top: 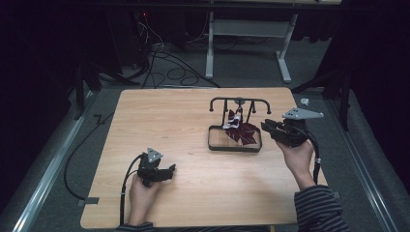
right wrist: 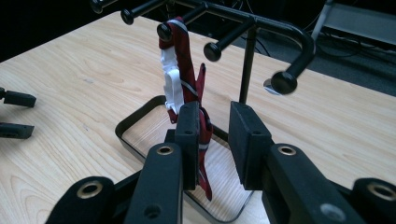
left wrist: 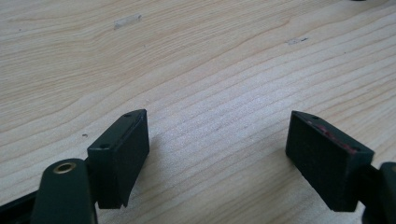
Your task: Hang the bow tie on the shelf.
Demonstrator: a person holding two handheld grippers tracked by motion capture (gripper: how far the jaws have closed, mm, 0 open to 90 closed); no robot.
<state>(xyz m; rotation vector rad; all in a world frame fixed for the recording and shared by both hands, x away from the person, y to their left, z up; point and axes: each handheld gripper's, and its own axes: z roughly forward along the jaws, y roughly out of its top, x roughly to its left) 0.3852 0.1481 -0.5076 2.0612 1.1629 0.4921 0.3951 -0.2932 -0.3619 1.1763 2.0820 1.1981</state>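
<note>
A black rack (top: 239, 101) with knobbed pegs stands on a black-rimmed tray (top: 211, 140) right of the table's middle. A dark red ribbon piece (right wrist: 184, 60) with a white part (right wrist: 170, 86) hangs from one peg, and its lower end trails into the tray. My right gripper (right wrist: 217, 135) reaches in from the right. Its jaws stand apart with the ribbon's tail between them, lying against the left pad with a gap to the right pad. In the high view the ribbon (top: 241, 131) spreads over the tray beside the right gripper (top: 265, 126). My left gripper (left wrist: 217, 140) rests open low over bare wood, also seen as left gripper (top: 171, 169).
The wooden table (top: 159, 121) has its front edge close behind both hands. Black cables (top: 164, 67) lie on the floor beyond the far edge, near a white desk frame (top: 249, 43). The left gripper's jaws (right wrist: 14, 114) show far off on the table.
</note>
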